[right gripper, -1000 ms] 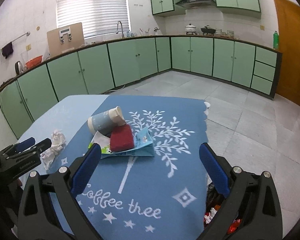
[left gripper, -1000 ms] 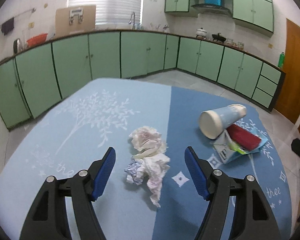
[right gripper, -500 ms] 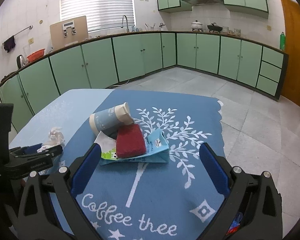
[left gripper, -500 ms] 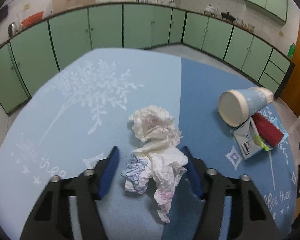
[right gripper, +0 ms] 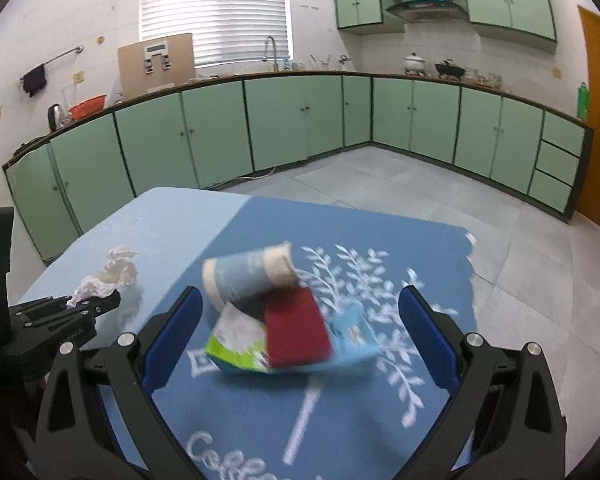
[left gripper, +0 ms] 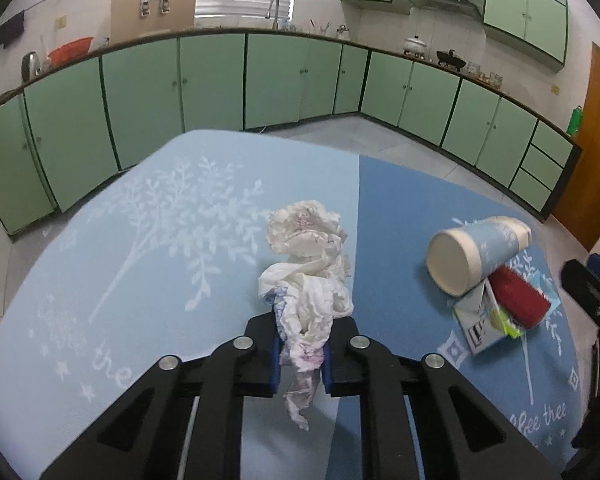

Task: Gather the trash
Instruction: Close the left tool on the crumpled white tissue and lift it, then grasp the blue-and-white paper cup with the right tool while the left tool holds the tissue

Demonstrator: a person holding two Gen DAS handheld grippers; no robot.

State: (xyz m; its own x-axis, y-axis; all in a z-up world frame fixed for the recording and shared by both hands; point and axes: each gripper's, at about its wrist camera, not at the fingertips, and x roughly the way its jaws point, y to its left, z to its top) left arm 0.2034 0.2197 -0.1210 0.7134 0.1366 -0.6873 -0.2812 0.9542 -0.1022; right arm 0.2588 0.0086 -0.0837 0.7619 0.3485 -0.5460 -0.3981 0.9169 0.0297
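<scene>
Your left hand-held gripper (left gripper: 300, 360) is closed on the crumpled tissue wad (left gripper: 308, 280), the blue pads pinching only its lower tail while the bulk blooms out ahead of the fingertips. It looks lifted off the cloth, though you cannot be sure from these views. Because the grip is on loose paper and not the core, carry it slowly and level; a quick swing could let the upper clump tear away or slide out. Keep the squeeze steady and do not re-grip in mid-air.

Your right hand-held gripper (right gripper: 300, 336) stands wide open with nothing in it, framing the other pile: a tipped paper cup (right gripper: 248, 276) lying on its side, a red packet (right gripper: 296, 332) and a flattened carton (right gripper: 240, 348) beneath them, all touching one another. That view is blurred, so settle the hand before you commit. Judging by the pile, take the cup on its own across the body rather than the rim, since it will roll.

Everything sits on a counter covered by a two-tone blue cloth (left gripper: 160, 240) printed with white trees and lettering; the fabric may drag or bunch if the fingers scrape it. Around you is a kitchen with green cabinets (right gripper: 284, 120), a blind over the sink, and a grey tiled floor (right gripper: 420, 184). No bin is clearly visible here.
</scene>
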